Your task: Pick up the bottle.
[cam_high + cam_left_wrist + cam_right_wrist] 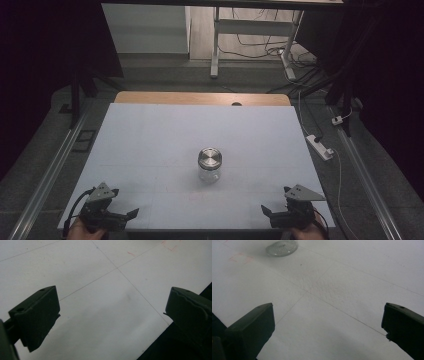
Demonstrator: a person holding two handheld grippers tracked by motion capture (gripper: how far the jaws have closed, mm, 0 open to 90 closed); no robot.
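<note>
The clear glass jar with a round silver metal lid [210,164] stood mid-bench, well apart from the left gripper [131,214] and right gripper [265,210], both spread empty, probably poised to approach.

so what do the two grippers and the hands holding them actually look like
Both are matte black two-jaw tools. The left gripper and right gripper each carry a grey three-cornered plate on top, and a dark cable loops off the left one's outer side. In the gripper views the jaws are chunky, angular black blocks with small holes near the tips. A bare hand grips the left tool; no sleeves show.
</note>
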